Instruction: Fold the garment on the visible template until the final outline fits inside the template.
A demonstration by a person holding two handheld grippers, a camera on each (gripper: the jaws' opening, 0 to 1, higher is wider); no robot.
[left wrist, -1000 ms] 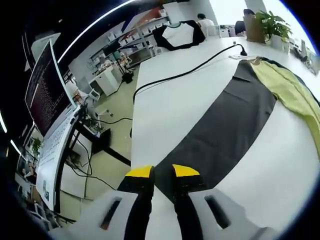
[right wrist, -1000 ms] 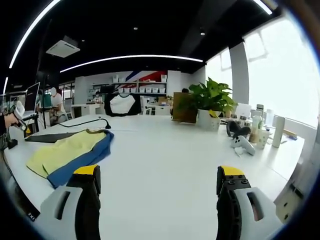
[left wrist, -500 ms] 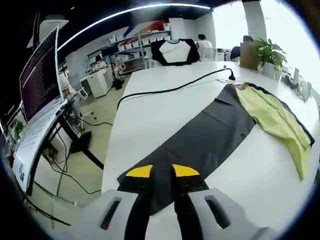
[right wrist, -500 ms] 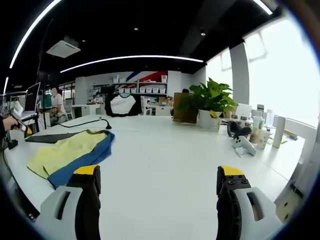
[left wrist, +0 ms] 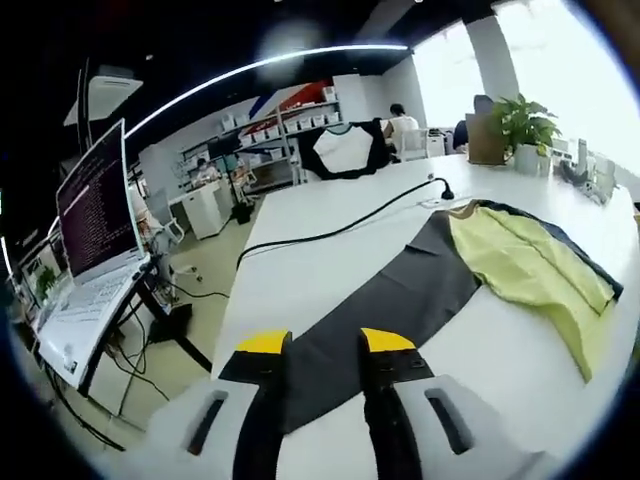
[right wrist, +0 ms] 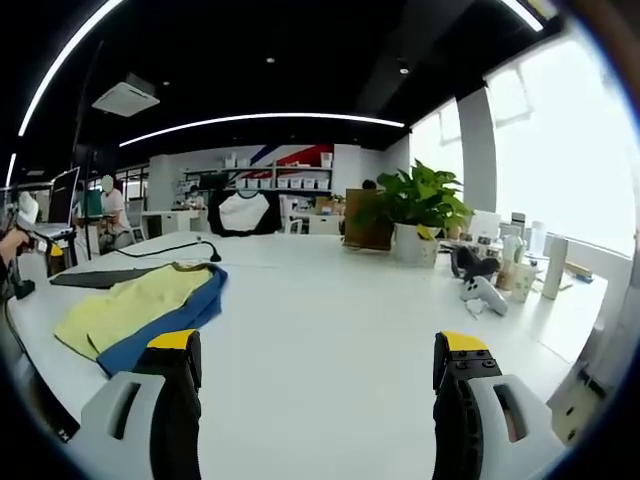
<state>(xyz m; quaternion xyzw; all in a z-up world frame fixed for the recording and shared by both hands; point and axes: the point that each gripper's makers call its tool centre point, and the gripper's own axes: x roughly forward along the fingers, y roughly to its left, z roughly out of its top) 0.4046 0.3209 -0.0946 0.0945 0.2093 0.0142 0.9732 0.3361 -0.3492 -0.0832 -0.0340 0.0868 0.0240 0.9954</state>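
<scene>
Open office, long white bench (left wrist: 330, 270) under strip lights. My left gripper (left wrist: 325, 345) has its fingers nearly together, pinching the near corner of the dark template sheet (left wrist: 385, 305). The yellow garment (left wrist: 520, 265) with blue backing lies on the sheet's far end. My right gripper (right wrist: 318, 355) hangs over bare bench, fingers wide apart, holding nothing. A black cable (left wrist: 340, 228) runs across the bench beyond the sheet.

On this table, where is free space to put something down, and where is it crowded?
The white table is bare between the yellow and blue garment and the potted plant. It is also bare between the black cable and the dark template. The bottles crowd the window edge.
</scene>
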